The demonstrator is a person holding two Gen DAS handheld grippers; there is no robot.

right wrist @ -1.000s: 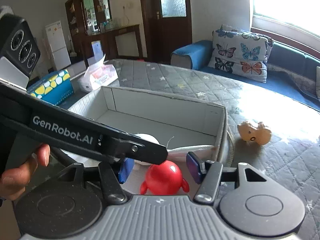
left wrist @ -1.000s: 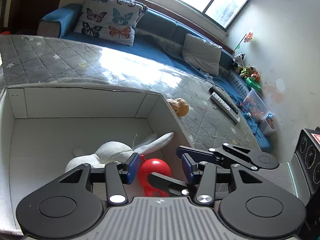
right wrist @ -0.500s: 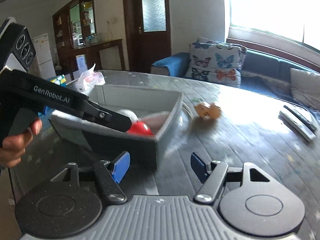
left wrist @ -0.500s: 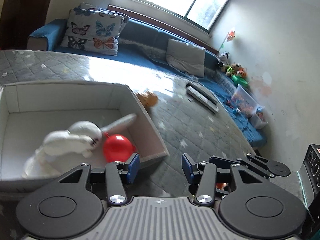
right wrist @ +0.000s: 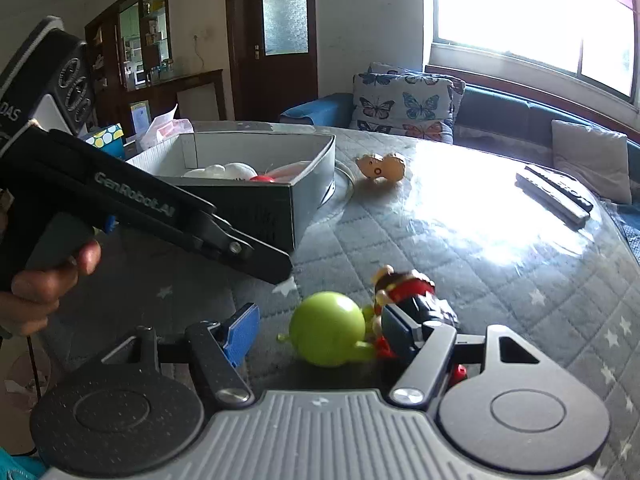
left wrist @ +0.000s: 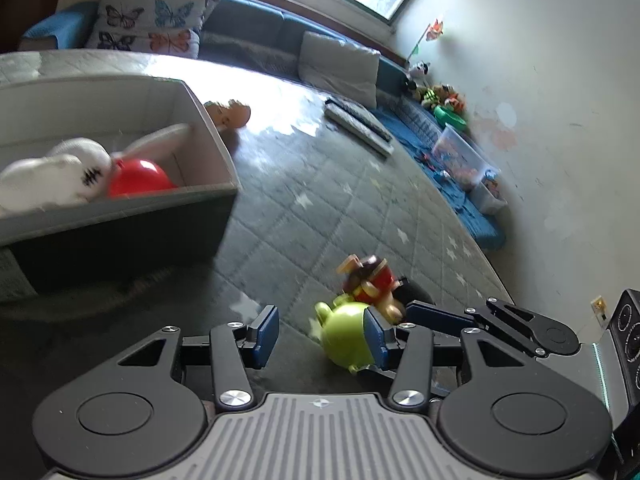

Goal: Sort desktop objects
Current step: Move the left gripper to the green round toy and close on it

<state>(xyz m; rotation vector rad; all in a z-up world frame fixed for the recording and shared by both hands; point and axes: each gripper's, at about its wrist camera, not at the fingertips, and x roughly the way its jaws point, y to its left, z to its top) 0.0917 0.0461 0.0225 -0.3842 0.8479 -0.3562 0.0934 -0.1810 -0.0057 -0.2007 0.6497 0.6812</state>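
Both the left gripper [left wrist: 322, 336] and the right gripper [right wrist: 318, 334] have their fingers parted and empty around a green toy [right wrist: 328, 330] on the quilted worktop [right wrist: 460, 248], beside a red figure [right wrist: 408, 286].

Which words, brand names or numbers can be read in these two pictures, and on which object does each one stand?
"GenRobot.AI": white letters along the black arm of the left gripper, in the right wrist view.
"DAS": on the gripper's grey camera housing, cut off by the frame's left edge, so only part of a word.
Paper behind the grey box: too small and blurred to read.
Nothing readable in the left wrist view.
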